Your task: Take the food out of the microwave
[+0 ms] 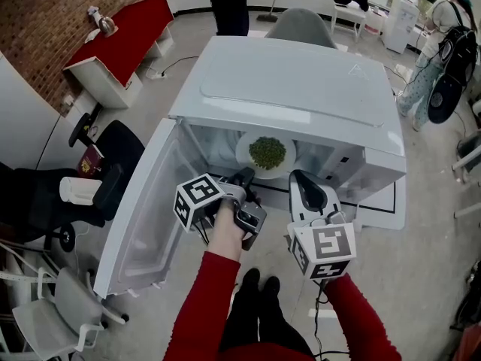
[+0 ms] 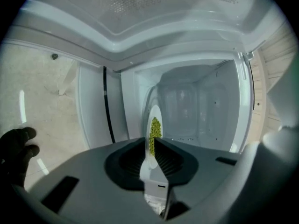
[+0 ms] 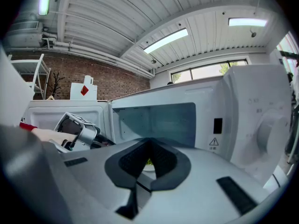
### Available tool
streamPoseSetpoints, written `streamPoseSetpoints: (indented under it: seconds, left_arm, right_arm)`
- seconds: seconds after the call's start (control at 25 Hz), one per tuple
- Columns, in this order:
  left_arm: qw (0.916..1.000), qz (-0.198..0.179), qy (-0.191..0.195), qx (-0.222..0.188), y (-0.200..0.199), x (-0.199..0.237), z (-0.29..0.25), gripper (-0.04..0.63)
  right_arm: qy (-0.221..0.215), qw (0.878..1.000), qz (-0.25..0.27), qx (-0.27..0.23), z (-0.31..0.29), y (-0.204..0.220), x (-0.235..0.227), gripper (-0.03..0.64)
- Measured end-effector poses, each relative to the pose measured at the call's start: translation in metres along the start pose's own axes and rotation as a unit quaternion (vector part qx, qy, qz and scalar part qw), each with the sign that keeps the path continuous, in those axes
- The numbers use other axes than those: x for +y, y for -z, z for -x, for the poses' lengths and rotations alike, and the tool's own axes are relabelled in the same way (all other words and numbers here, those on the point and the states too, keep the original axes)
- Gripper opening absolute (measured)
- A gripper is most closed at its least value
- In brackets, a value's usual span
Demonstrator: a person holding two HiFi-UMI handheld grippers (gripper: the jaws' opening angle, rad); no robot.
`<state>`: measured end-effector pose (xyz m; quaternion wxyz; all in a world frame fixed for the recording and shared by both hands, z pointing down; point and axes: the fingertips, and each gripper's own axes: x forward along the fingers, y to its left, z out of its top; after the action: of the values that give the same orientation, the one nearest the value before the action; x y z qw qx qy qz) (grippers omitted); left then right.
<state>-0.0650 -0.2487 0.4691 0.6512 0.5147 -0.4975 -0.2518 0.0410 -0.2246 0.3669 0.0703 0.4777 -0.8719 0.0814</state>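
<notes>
1. The left gripper (image 2: 152,141) pinches the near rim of the plate (image 2: 154,112). Its dark ribbed pads stand close together, with the thin white edge between them.
2. The plate is round, smooth and white, with a heap of small green peas (image 1: 267,153) in its middle. It lies just ahead of that gripper, inside the mouth of the microwave (image 1: 301,74).
3. The right gripper (image 3: 149,141) hangs just to the right of the left one. Its jaws are pressed together on nothing, and its nose points at the same opening, short of the plate.
4. The left hand (image 1: 225,228) wraps the left gripper from behind, and a red sleeve (image 1: 203,299) runs back from it. The tool points forward and slightly down, rolled so that its own view shows the plate edge-on. A black-and-white marker cube (image 1: 199,199) sits on its left side.
5. The microwave is boxy, glossy and white. Its door (image 1: 146,216) is swung wide open to the left of the left gripper.
6. Farther out is a pale, smooth floor (image 1: 421,262). A black office chair (image 1: 113,149) stands left of the door. Beyond it are a red-topped counter (image 1: 128,28) and a brick wall (image 1: 45,21).
</notes>
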Motion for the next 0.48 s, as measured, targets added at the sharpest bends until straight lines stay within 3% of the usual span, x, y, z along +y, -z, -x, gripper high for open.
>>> streamPoseSetpoints:
  seconds: [0.16,0.44,0.48]
  left_arm:
    - [0.9999,-0.007,0.011,0.009,0.0001,-0.0002,-0.0035,0.076]
    - [0.9997,0.002,0.023,0.007,-0.0013,0.0019,-0.0082,0.071]
    - [0.9997,0.001,0.025,0.005,-0.0017,0.0017,-0.0082,0.047]
  right_arm:
    - [0.003,1.000,-0.002,0.002,0.0036,0.0006,-0.0022,0.014]
    - [0.012,1.000,-0.004,0.009,0.0096,0.0048,-0.0063,0.014]
    - [0.013,1.000,-0.005,0.010,0.0096,0.0054,-0.0067,0.014]
